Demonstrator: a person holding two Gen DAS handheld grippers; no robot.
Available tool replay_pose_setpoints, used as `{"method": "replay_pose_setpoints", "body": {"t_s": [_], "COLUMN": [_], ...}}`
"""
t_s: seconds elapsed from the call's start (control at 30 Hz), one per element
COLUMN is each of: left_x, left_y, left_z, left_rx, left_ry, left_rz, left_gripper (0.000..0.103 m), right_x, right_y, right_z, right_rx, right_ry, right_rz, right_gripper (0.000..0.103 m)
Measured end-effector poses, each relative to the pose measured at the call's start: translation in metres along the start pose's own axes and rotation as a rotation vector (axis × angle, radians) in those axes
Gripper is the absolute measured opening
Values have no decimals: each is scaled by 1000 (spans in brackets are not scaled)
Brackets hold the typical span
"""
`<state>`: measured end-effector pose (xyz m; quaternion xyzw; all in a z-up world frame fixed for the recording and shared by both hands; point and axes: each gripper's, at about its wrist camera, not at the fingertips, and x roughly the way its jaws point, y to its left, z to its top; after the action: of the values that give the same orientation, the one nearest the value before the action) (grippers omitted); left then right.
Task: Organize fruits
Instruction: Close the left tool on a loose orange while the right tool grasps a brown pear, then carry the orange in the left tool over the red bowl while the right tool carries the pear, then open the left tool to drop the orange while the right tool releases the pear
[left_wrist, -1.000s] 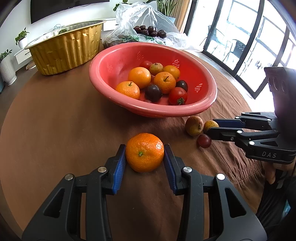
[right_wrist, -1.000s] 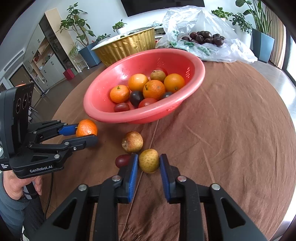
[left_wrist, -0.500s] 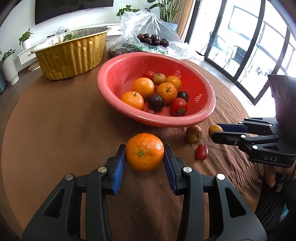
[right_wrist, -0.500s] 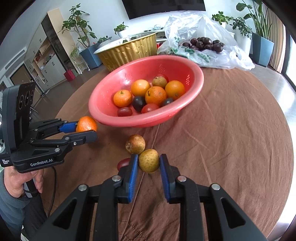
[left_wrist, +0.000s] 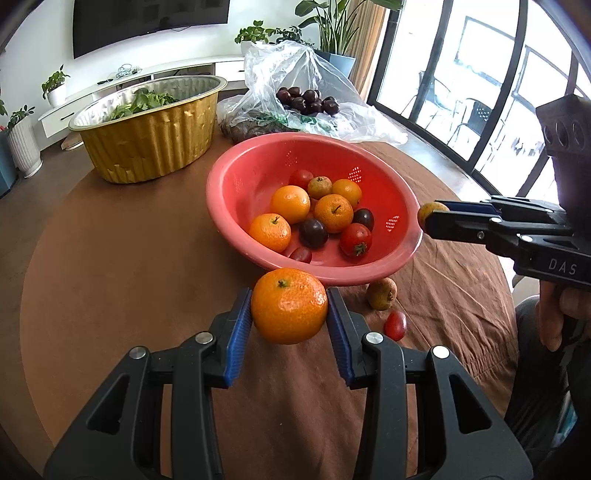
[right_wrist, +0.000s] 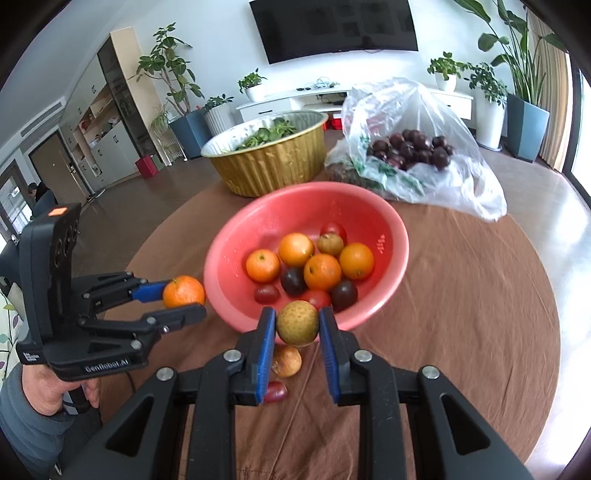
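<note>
My left gripper (left_wrist: 289, 315) is shut on an orange tangerine (left_wrist: 289, 311), held in the air just short of the near rim of the red colander bowl (left_wrist: 225, 206). My right gripper (right_wrist: 297, 325) is shut on a small yellow-brown fruit (right_wrist: 297, 322), lifted close to the bowl's (right_wrist: 395, 266) near rim. The bowl holds several tangerines, dark plums and red tomatoes. On the brown cloth below lie a brownish fruit (left_wrist: 381, 294) and a small red tomato (left_wrist: 395, 325). Each gripper shows in the other's view: the right gripper (left_wrist: 428, 218) and the left gripper (right_wrist: 184, 295).
A gold foil tub (left_wrist: 147, 140) of greens stands behind the bowl on the left. A clear plastic bag (left_wrist: 306, 99) with dark plums lies behind it on the right. The round table's brown cloth (left_wrist: 110, 258) spreads left of the bowl. A person's hand (right_wrist: 48, 391) holds the left gripper.
Both grippers have risen with their fruit. The yellow-brown fruit left the cloth and now hangs near the bowl's rim; the brownish fruit and the tomato stayed on the cloth.
</note>
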<state>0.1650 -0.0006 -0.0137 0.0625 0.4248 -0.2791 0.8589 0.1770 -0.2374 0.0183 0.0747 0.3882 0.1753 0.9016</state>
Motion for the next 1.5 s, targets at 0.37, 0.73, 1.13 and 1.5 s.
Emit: {"method": "replay_pose_setpoints", "body": {"t_s": [0.37, 0.73, 1.13, 1.5], "left_x": [-16, 37, 72, 70], "left_y": [-7, -29, -25, -25], "left_z": [14, 55, 59, 59], "left_rx": [7, 88, 105, 111], "left_ry": [-57, -7, 21, 3], "left_rz": [3, 30, 79, 91], "left_gripper": [37, 37, 37, 61], "right_x": [17, 42, 67, 72], "right_y": [2, -5, -13, -15], "right_z": [16, 28, 31, 31], "right_rx": [-19, -21, -29, -27], "right_ry": [8, 35, 70, 73], "right_rz": [-11, -47, -74, -82], "right_gripper": [26, 26, 26, 27]}}
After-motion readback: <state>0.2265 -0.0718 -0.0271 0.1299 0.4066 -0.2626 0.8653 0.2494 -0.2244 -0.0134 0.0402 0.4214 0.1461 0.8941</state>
